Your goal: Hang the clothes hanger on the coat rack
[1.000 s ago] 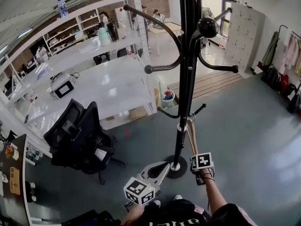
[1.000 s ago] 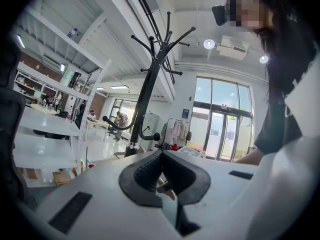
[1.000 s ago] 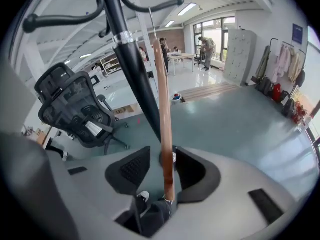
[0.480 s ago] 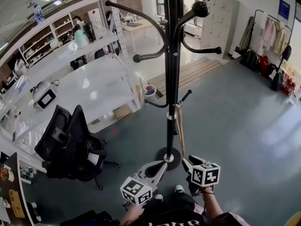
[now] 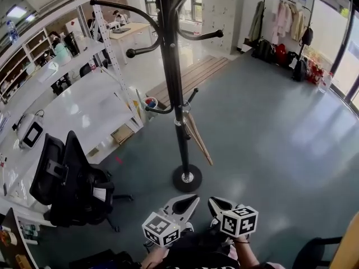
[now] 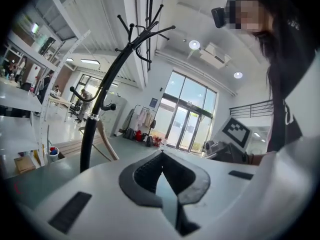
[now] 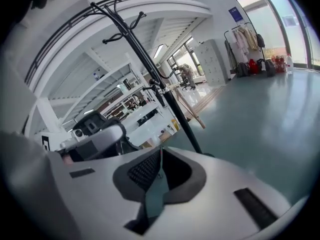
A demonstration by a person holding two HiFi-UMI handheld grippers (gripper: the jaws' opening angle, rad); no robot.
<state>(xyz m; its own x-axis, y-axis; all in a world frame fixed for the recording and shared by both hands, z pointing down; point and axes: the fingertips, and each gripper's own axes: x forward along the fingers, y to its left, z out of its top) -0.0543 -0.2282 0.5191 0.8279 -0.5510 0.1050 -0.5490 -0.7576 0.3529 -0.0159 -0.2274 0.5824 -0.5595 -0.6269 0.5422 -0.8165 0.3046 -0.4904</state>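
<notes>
The black coat rack (image 5: 178, 122) stands on its round base (image 5: 187, 178) ahead of me. A wooden clothes hanger (image 5: 197, 140) hangs from a low hook on the pole and slants down to the right. No gripper touches it. My left gripper (image 5: 194, 196) is low in the head view, short of the base, with its jaws shut and empty. My right gripper (image 5: 212, 201) is beside it, its jaws closing with nothing between them and the tips meeting. The left gripper view shows the rack (image 6: 92, 139) and hanger (image 6: 107, 145) beyond the shut tips (image 6: 161, 154). In the right gripper view the pole (image 7: 175, 109) and hanger (image 7: 192, 111) lie beyond the tips (image 7: 161, 150).
A black office chair (image 5: 73, 184) stands left of the rack beside long white tables (image 5: 73, 111). A metal shelf post (image 5: 109, 49) rises behind them. A clothes rail with garments (image 5: 283, 21) is far right, and a chair (image 5: 339, 245) shows at the bottom right corner.
My right gripper has come away from the hanger, drawn back toward me and closed its jaws. The left gripper has drawn back too. The hanger stays hanging on the low hook.
</notes>
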